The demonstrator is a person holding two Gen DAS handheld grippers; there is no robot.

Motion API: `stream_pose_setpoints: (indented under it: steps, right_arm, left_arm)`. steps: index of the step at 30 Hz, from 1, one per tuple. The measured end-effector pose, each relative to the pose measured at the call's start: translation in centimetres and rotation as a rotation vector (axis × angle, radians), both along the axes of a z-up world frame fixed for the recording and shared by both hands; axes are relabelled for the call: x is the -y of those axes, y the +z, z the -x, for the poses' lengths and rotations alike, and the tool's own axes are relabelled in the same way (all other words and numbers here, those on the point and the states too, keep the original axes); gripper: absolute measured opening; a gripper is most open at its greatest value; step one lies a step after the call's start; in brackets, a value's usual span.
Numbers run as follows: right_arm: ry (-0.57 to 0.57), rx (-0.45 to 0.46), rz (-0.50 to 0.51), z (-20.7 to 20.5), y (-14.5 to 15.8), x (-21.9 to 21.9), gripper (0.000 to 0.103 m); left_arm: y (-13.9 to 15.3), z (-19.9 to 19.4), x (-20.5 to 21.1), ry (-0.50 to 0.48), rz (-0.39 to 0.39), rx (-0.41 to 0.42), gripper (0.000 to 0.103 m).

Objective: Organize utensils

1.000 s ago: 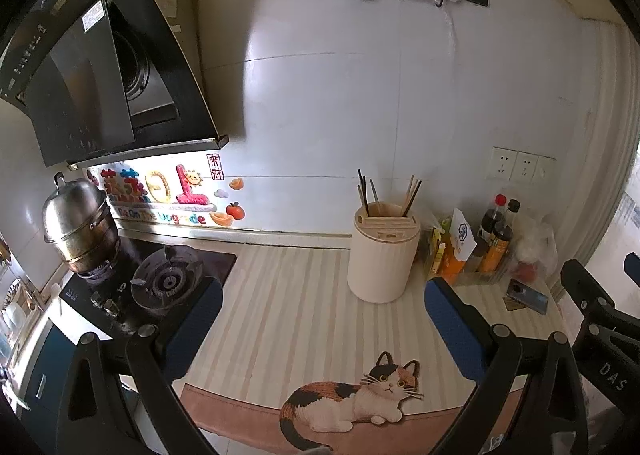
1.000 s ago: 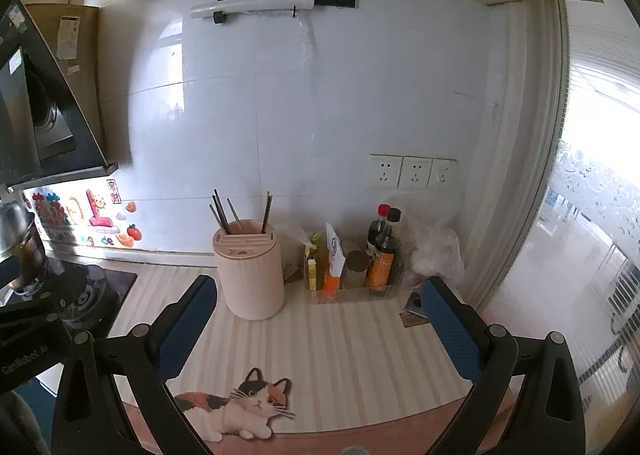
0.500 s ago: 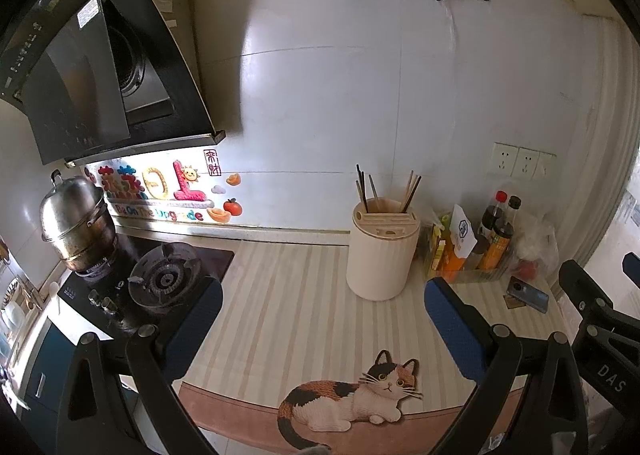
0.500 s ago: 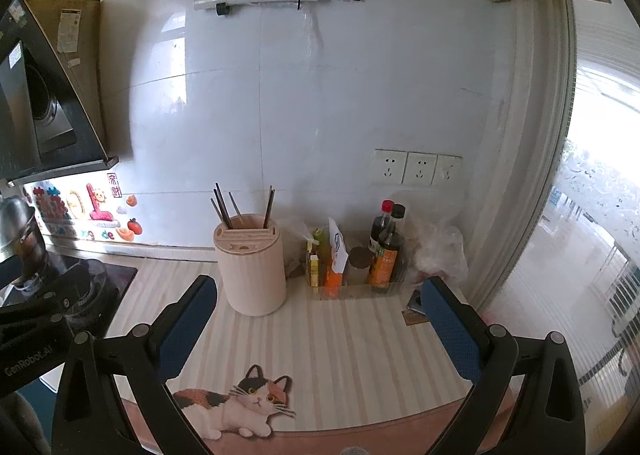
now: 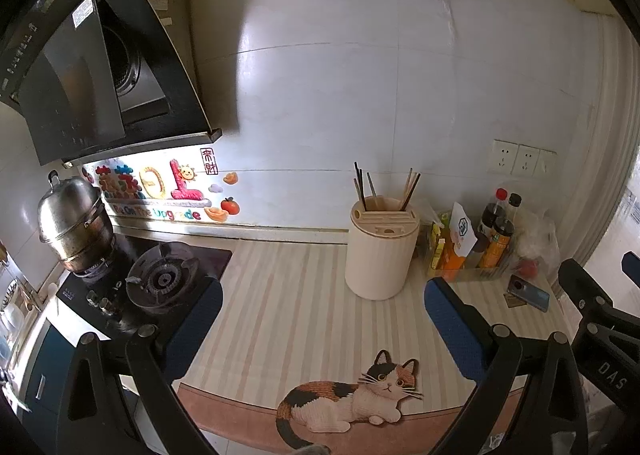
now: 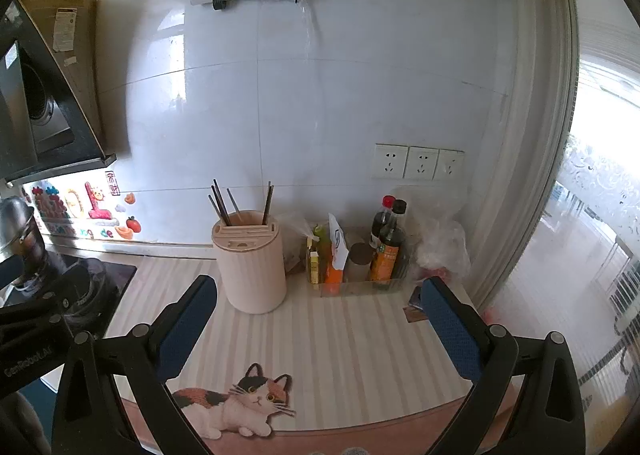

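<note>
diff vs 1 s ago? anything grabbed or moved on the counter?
Nothing grabbed or released. Both views drift slightly: the utensil holder sits a little lower in each frame, so both tongs seem to tilt up or lift a touch. The left tongs and right tongs stay open and empty. The chopsticks in the holder, condiment bottles, phone and cat mat are unchanged.

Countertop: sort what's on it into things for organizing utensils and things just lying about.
For the job:
chopsticks
holder
left gripper, open
right gripper, open

Lying about:
sauce bottles
phone
plastic bag
steamer pot
burner
cat mat
</note>
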State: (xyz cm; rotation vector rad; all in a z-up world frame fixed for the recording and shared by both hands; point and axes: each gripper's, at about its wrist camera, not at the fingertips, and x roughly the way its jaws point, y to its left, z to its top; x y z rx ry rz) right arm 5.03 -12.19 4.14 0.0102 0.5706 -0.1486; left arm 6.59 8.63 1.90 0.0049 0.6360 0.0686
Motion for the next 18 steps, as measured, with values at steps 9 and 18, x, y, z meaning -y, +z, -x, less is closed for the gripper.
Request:
stream_pose_setpoints:
  steps: [9,18]
  right_arm:
    - [0.0,-0.002,0.001,-0.16,-0.04,0.01,0.103]
    - [-0.004,0.0,0.002,-0.29,-0.1,-0.01,0.103]
  left_arm:
    - [-0.05,-0.3,0.17,-0.003,-0.004,0.001,0.103]
    - [-0.11,-0.68,0.45,-0.01,-0.009,0.0,0.103]
